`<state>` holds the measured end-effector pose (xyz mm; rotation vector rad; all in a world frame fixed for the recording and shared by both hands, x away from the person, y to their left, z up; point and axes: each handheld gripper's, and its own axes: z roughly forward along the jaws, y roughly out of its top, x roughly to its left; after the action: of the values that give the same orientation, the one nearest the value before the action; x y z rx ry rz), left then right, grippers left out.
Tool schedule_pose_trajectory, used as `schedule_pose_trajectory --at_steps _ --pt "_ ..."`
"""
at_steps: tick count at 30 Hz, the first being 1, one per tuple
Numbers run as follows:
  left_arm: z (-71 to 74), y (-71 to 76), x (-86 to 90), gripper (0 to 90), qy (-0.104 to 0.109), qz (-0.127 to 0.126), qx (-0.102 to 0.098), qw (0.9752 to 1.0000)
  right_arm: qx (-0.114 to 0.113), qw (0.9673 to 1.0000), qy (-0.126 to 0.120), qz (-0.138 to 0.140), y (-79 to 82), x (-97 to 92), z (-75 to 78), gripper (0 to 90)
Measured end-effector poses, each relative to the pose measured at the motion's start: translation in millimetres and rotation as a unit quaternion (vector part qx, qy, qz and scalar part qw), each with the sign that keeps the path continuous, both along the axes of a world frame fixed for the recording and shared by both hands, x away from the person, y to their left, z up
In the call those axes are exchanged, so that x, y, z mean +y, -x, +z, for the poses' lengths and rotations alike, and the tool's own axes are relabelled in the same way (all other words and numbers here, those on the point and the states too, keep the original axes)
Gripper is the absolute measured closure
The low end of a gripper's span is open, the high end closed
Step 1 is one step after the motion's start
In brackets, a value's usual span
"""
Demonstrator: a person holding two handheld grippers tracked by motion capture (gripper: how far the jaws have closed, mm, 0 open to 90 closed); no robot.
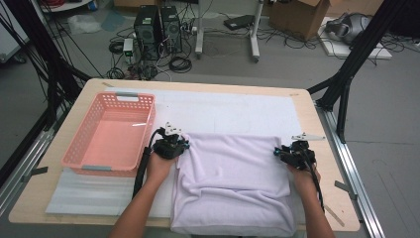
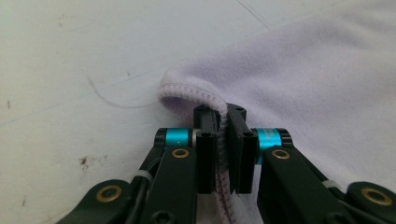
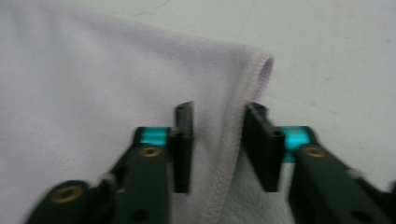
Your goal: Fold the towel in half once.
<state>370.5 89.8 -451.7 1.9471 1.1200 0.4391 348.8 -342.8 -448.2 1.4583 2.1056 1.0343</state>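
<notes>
Table-top towel (image 1: 233,181) edges: left tongs (image 2: 223,140) pinch, right tongs (image 3: 217,140) straddle.

Table (image 1: 317,218): white mat (image 1: 237,111), basket (image 1: 111,134), towel (image 1: 233,183)

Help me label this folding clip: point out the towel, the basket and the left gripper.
towel (image 1: 233,173), high view, middle of the cloth.
basket (image 1: 74,146), high view, left wall.
left gripper (image 2: 223,140), left gripper view, between its fingertips, at the pinched hem.

A pink plastic basket (image 1: 110,134) is placed on the left part of the wooden table (image 1: 317,163), partly on a white mat (image 1: 233,111). On the floor behind, two black computer towers (image 1: 158,29) (surrounded by cables) and a cardboard box (image 1: 299,15) are seen.
</notes>
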Motion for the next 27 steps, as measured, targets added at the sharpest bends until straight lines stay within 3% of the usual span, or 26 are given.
schedule_pose_trajectory --at_steps 3,7,10,14,22,27 --pt "-0.8 -1.9 3.7 84.1 0.036 0.019 0.025 0.9989 0.006 0.9998 -0.014 0.008 0.5 1.1 -0.4 82.7" --pt "0.4 -2.5 4.7 85.3 0.047 0.029 0.032 0.9979 0.008 0.9997 -0.020 0.013 1.4 -0.6 0.1 85.1" --pt "6.5 -5.1 9.5 85.7 0.076 0.049 0.012 0.9959 -0.015 0.9998 -0.009 0.001 2.6 -2.5 3.2 85.7" --pt "19.2 -16.5 10.6 85.7 0.098 0.056 -0.008 0.9936 -0.054 0.9983 -0.019 -0.007 -1.3 -8.1 8.9 85.8" --pt "25.8 -49.4 7.7 85.6 0.113 0.070 -0.021 0.9909 -0.078 0.9969 -0.010 -0.012 -31.4 -11.2 25.0 85.7" --pt "30.6 -72.3 6.0 85.5 0.104 0.067 -0.018 0.9921 -0.084 0.9963 -0.002 -0.017 -56.2 -9.5 28.5 85.6"
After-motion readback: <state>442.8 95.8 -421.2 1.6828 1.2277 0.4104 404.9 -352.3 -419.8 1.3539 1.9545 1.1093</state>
